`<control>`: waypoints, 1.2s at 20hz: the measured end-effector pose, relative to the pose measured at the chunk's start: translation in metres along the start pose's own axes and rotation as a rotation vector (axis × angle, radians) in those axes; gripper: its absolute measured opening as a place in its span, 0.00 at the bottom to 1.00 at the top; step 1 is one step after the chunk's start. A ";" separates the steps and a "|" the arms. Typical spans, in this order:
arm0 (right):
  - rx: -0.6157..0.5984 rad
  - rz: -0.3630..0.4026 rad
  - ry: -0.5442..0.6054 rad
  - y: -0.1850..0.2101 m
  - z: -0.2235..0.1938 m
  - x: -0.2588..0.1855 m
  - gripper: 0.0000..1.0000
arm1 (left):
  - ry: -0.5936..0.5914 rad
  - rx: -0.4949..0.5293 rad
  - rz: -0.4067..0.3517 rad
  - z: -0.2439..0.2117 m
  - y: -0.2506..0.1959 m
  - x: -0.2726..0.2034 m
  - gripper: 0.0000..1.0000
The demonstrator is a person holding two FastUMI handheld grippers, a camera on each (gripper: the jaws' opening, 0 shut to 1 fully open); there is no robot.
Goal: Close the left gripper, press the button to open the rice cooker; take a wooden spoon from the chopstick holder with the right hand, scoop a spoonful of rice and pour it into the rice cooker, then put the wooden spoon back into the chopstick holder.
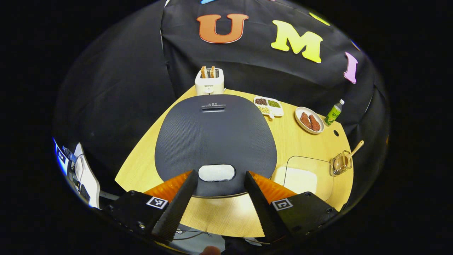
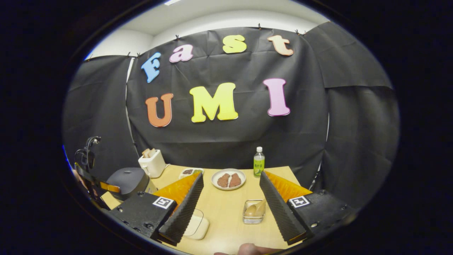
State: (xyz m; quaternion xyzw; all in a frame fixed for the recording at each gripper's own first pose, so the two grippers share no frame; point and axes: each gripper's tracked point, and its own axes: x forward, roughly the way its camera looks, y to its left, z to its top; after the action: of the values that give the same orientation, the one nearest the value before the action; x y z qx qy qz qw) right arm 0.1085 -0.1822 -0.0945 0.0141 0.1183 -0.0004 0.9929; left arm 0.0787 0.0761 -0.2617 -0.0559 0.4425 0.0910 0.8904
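Note:
The dark grey rice cooker lies just ahead in the left gripper view with its lid down. My left gripper is open, one finger on each side of the pale oval button, hovering over the lid's front edge. A wooden spoon leans in the wire chopstick holder at the right, beside a clear box of rice. In the right gripper view my right gripper is open and holds nothing. The chopstick holder with the spoon sits between its fingers, lower down. The rice box is beside its left finger.
A white toaster stands behind the cooker. A divided dish of beans, a plate of brown meat and a green bottle line the back right of the wooden table. Black cloth walls the booth.

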 end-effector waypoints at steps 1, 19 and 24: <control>-0.001 0.010 -0.004 -0.001 0.001 0.005 0.94 | 0.000 0.008 0.005 -0.001 0.001 -0.002 0.91; -0.036 -0.091 -0.157 0.070 0.030 -0.151 1.00 | -0.588 0.096 -0.243 0.026 -0.018 -0.205 0.95; -0.044 -0.089 -0.145 0.095 0.005 -0.212 1.00 | -0.733 0.129 -0.336 0.000 -0.042 -0.261 0.94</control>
State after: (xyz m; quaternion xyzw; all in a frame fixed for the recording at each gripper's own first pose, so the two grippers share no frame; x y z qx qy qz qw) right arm -0.0957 -0.0880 -0.0373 -0.0130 0.0466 -0.0428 0.9979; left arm -0.0667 0.0056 -0.0523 -0.0354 0.0855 -0.0698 0.9933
